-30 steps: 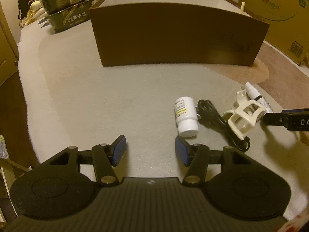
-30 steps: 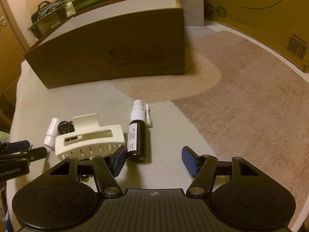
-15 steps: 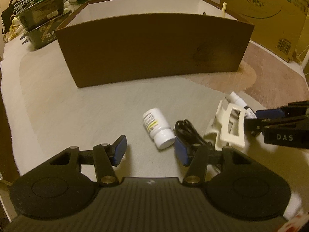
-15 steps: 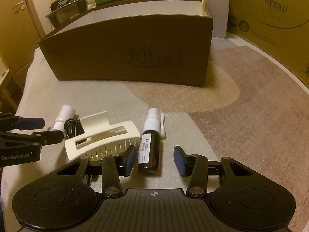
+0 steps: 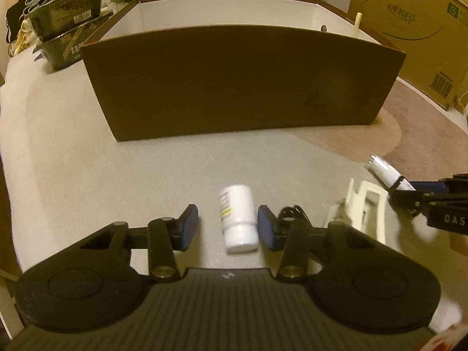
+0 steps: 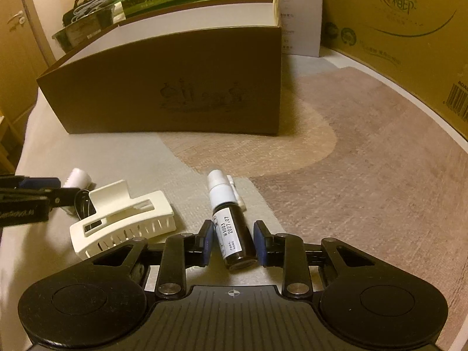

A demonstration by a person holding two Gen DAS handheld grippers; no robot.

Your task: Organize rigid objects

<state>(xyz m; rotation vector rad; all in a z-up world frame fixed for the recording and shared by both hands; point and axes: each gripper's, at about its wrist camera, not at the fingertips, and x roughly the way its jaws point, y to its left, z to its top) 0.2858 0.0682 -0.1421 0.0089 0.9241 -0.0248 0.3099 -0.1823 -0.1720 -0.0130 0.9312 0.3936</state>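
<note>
One white pill bottle (image 5: 238,219) lies low in the centre of the left view between the spread fingers of the left gripper (image 5: 227,228), touching the right pad. One dark spray bottle (image 6: 231,228), printed "M1003 2027.07", lies between the right gripper's (image 6: 233,241) parted fingers, ungripped. One cream hair claw (image 6: 122,219) lies at lower left. Only the left view shows the white interior of the brown box (image 5: 242,79).

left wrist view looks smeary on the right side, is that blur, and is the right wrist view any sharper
Left wrist view: dim amber light, motion blur smears the cream hair clip and the right claw at the edge; the white pill bottle is soft. Right wrist view: sharper, the date print on the dark spray bottle reads clearly. Both: fisheye bows the brown box.
</note>
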